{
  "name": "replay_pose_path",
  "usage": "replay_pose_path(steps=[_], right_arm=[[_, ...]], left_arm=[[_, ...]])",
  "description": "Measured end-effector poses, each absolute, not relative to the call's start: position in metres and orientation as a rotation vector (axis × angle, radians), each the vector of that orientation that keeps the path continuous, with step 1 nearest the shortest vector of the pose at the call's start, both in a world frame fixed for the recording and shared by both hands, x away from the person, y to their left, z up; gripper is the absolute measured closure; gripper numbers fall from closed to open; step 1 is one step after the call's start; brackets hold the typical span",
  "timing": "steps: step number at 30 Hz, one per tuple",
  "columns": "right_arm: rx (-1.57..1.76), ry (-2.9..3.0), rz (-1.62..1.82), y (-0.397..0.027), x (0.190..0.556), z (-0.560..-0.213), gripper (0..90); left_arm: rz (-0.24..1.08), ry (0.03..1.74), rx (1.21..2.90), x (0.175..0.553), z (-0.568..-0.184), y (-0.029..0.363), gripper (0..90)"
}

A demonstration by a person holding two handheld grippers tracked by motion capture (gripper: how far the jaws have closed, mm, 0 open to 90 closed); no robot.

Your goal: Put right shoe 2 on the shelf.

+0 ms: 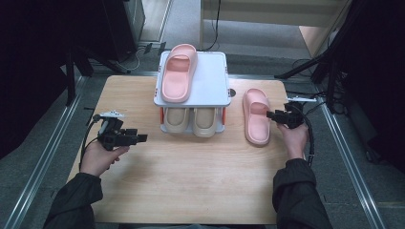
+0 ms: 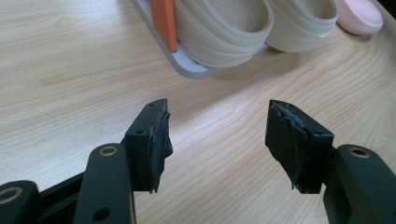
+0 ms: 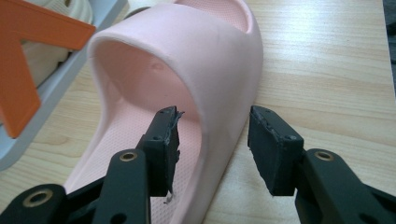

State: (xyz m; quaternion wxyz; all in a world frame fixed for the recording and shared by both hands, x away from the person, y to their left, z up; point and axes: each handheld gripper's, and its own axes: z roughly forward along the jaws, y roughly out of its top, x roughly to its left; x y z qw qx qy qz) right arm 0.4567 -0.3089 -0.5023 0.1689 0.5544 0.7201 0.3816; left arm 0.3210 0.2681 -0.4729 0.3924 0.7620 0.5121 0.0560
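While racked, two pink slippers (image 1: 256, 116), two beige slippers (image 1: 191, 121)

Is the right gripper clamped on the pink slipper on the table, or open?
Open. The right gripper straddles the side wall of the pink slipper, one jaw inside and one outside, with gaps visible either side.

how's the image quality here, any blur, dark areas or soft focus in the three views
High view: wooden table evenly lit, surroundings fall to near black, slightly soft overall. Left gripper view: black jaws sharp, beige ribbed slippers near the top edge a little soft. Right gripper view: pink foam slipper close and fairly crisp, its strap's inside shadowed.
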Motion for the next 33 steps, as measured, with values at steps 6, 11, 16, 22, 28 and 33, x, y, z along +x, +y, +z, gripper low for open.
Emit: replay_pose_path(steps=[6,11,16,22,28,33], right_arm=[[1.594,2.043,1.083,-0.305,0.465,-0.506,53.7],[1.605,2.060,1.056,-0.300,0.471,-0.512,55.7],[1.599,2.065,1.026,-0.295,0.474,-0.514,59.5],[1.635,2.041,1.040,-0.299,0.474,-0.515,68.1],[1.666,2.042,1.048,-0.299,0.474,-0.514,73.6],[1.655,2.046,1.009,-0.297,0.472,-0.511,78.1]], left_arm=[[0.145,1.322,1.925,0.316,-0.474,0.271,39.9],[0.148,1.323,1.923,0.314,-0.475,0.272,39.9],[0.144,1.327,1.923,0.315,-0.476,0.274,39.9],[0.144,1.326,1.925,0.315,-0.476,0.273,39.9],[0.138,1.325,1.932,0.316,-0.477,0.272,39.9],[0.138,1.323,1.936,0.317,-0.477,0.271,39.9]])
